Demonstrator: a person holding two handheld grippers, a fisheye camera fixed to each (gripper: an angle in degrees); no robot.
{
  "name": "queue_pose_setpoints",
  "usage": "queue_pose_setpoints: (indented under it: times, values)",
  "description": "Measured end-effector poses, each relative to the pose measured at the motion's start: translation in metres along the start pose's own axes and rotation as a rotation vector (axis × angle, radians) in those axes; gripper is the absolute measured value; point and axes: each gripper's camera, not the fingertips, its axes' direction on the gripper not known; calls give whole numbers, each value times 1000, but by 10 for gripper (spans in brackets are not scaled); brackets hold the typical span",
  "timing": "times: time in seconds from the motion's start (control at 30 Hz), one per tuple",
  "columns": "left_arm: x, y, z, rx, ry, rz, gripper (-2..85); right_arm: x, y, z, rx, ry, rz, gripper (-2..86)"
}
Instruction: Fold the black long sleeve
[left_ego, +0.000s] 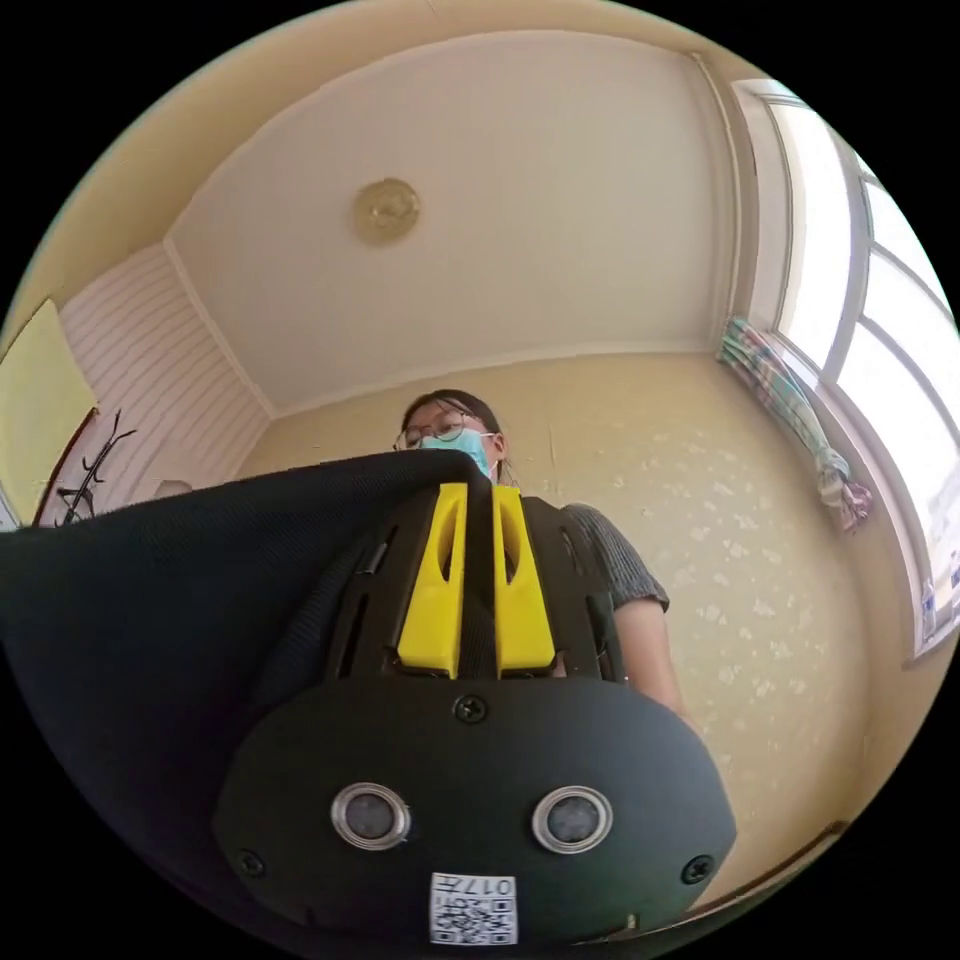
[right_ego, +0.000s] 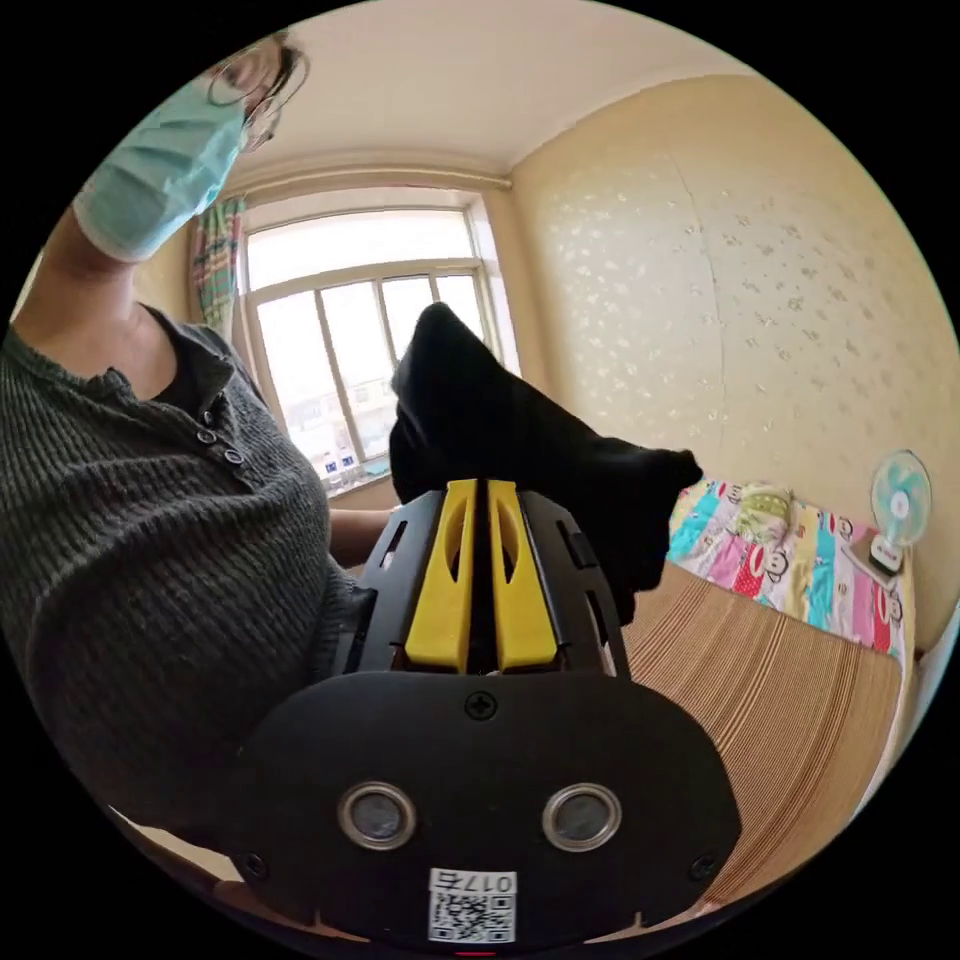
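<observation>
The black long sleeve (left_ego: 170, 620) hangs as a broad dark sheet across the left and lower part of the left gripper view, lifted in the air. My left gripper (left_ego: 479, 488) has its yellow jaws closed on the garment's upper edge. In the right gripper view a bunched part of the black long sleeve (right_ego: 500, 430) rises above my right gripper (right_ego: 481, 484), whose yellow jaws are pressed together on the cloth. Both grippers point upward, toward the person (right_ego: 150, 520) holding them.
A bed with a striped woven mat (right_ego: 790, 690) lies at the lower right of the right gripper view, with a patterned quilt (right_ego: 790, 560) and a small fan (right_ego: 897, 510) at its far end. A window (right_ego: 350, 330) stands behind. A coat rack (left_ego: 90, 480) stands by the wall.
</observation>
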Motion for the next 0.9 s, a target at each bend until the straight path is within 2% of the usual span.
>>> queue_pose_setpoints:
  times: [0.1,0.17,0.27,0.3,0.4,0.47,0.57,0.6,0.67,0.73,0.8,0.83,0.9]
  values:
    - [-19,-2,22,-28,89,14,49,39,27,9,-36,58,134,144]
    - [-37,3,32,-3,142,4,49,51,36,24,-82,81,157,173]
    - [-68,15,48,25,216,-16,49,45,38,55,-149,155,51,195]
    - [-79,20,56,10,240,-28,50,39,34,68,-185,235,-9,200]
    - [-103,35,78,-15,231,-58,50,39,18,81,-223,373,-71,200]
    - [-118,46,86,-9,223,-92,50,46,8,76,-161,307,-75,180]
    - [-141,64,100,-21,186,-146,49,50,1,64,-29,80,-167,82]
    - [-144,68,107,-64,135,-139,50,53,0,58,39,40,-182,49]
    - [-147,71,119,-148,-2,-161,51,71,-2,47,134,63,-80,40]
    - [-150,72,123,-206,-229,-227,53,105,-2,26,221,130,133,37]
    - [-158,77,121,-231,-550,-338,61,118,1,10,314,146,207,35]
    - [-162,79,121,-232,-621,-379,63,121,-1,2,364,167,239,34]
    - [-183,91,121,-260,-894,-571,64,117,-12,0,379,220,242,33]
